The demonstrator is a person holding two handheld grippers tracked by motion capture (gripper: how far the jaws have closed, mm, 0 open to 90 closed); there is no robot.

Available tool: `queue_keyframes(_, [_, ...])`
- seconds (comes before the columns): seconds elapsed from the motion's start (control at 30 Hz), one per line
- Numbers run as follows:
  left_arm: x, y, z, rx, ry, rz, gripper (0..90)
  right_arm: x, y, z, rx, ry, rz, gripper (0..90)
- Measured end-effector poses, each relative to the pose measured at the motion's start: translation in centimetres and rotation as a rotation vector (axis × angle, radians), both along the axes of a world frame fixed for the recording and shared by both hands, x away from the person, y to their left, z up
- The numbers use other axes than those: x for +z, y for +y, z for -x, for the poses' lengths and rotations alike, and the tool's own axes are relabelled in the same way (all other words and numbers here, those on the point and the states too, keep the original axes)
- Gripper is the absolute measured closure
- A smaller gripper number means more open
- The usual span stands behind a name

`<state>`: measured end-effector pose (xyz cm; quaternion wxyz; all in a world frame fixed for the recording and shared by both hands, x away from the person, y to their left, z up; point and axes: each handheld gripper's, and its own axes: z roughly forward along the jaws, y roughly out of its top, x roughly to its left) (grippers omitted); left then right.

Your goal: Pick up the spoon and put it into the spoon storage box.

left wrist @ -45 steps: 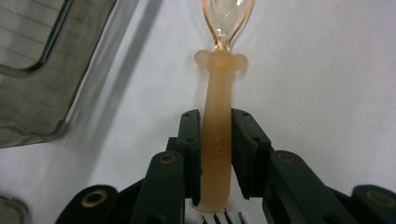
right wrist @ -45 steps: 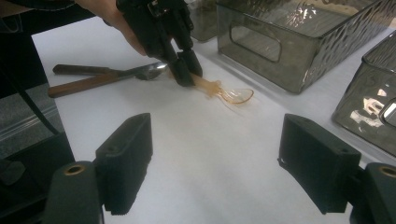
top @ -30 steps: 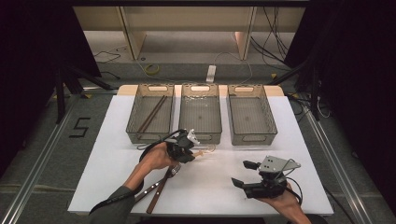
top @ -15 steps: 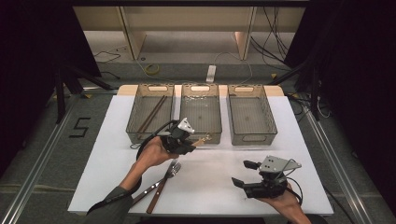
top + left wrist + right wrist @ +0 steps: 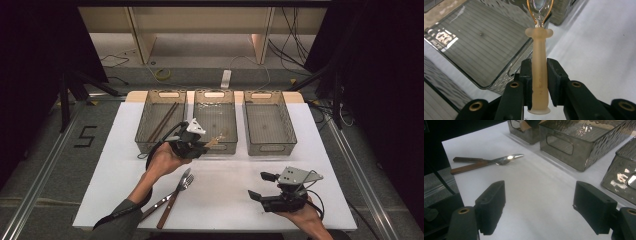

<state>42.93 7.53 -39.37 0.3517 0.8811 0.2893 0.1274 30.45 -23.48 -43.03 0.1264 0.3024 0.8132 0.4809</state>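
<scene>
1. the table (image 5: 120,150) is a white sheet with three grey bins in a row at its far side: the left bin (image 5: 160,120), the middle bin (image 5: 216,120) and the right bin (image 5: 265,122).
2. the left bin holds two dark chopsticks (image 5: 162,121) lying along its length.
3. the left gripper (image 5: 192,145) has risen and gone forward since a second ago; it was over the open table near the fork and is now at the front wall of the middle bin.
4. its jaws are clamped on the pale handle of a spoon (image 5: 539,75); in the left gripper view the bowl end reaches past the bin's near corner.
5. the right gripper (image 5: 261,186) sits where it was, low over the near right of the table, jaws wide apart with nothing between them.
6. a fork (image 5: 176,197) and a knife (image 5: 157,205) with brown handles lie crossed near the front edge, unmoved.
7. open room: the wide bare strip between the bins and the front edge, from the fork across to the right gripper; the spoon is close to the middle bin's rim.
</scene>
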Motion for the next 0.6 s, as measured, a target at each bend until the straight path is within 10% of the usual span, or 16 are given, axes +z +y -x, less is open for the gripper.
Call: queue_keyframes(0.6, [1.1,-0.2,-3.8,0.130,-0.001,0.076,74.9,0.0,-0.1,0.0,0.002,0.003,-0.011,26.3])
